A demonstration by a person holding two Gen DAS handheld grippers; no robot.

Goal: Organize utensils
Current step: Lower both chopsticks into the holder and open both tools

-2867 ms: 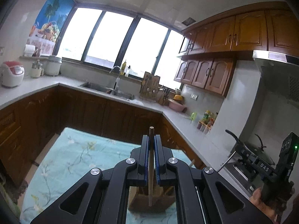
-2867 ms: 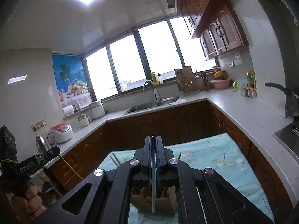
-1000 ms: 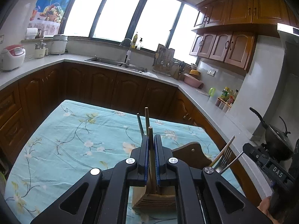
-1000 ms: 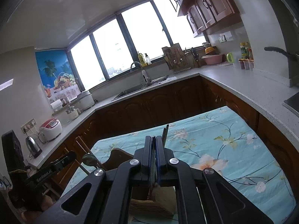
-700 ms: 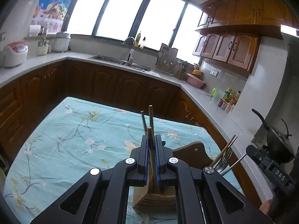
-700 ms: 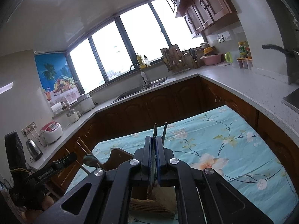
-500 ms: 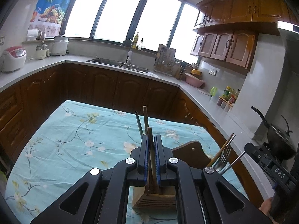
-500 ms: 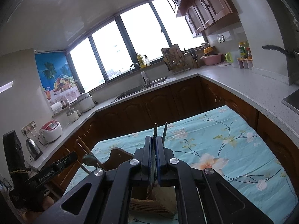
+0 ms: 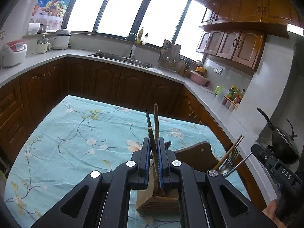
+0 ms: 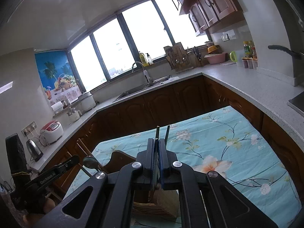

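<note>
A wooden utensil holder (image 9: pixel 159 199) stands on the floral tablecloth (image 9: pixel 76 138), right under both grippers; it also shows in the right wrist view (image 10: pixel 153 209). My left gripper (image 9: pixel 153 144) has its jaws slightly parted around a brown chopstick (image 9: pixel 151 138) that leans left in the holder. Two more chopsticks (image 9: pixel 156 119) stand in the holder behind it. My right gripper (image 10: pixel 156 144) is shut on a thin dark chopstick (image 10: pixel 156 148) over the holder. A fork and spoons (image 9: pixel 229 157) stick out of the holder's right compartment.
A wooden cutting board (image 9: pixel 197 155) lies behind the holder. Brown cabinets and a grey counter (image 9: pixel 218 110) ring the table. A sink (image 9: pixel 117 57), a rice cooker (image 9: pixel 13 51) and a pan (image 9: pixel 281 142) sit on the counter.
The left jaws have parted a little and the brown chopstick now leans left, loose between them. The right gripper has stayed shut over the holder.
</note>
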